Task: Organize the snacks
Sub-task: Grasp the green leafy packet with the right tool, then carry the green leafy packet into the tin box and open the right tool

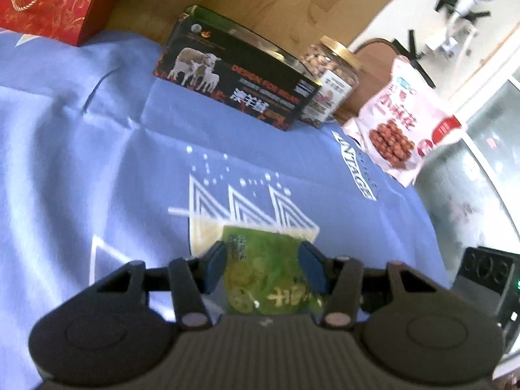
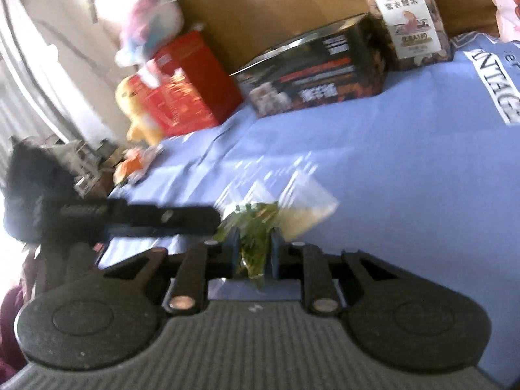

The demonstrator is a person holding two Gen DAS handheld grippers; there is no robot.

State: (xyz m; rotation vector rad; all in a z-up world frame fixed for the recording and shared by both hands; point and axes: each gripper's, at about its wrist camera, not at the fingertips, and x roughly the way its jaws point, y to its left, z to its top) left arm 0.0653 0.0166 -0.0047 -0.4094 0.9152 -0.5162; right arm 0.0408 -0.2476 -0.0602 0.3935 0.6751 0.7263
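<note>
Both grippers pinch the green snack bag point(image 1: 269, 276) low in frame, left gripper point(image 1: 265, 268) spread partway across it, right gripper point(image 2: 255, 253) nearly closed on a bunched edge, so opposing tugs could tear it.

We see the table cloth point(image 1: 97, 136) spread over the whole surface. At its far edge a printed box point(image 1: 234, 78) lies on its long side, and a nut jar point(image 1: 328, 84) stands upright just beside the box's right end. Right of the jar a snack bag point(image 1: 396, 123) leans near the cloth's right edge. Far left, well apart from the box, stands a gift bag point(image 1: 45, 3). In the right wrist view, a plush toy point(image 2: 149, 35) sits on top of that gift bag. Nearest us, a snack pouch point(image 1: 269, 279) sits between the left gripper's point(image 1: 265, 271) fingers, above the cloth's printed pattern.
</note>
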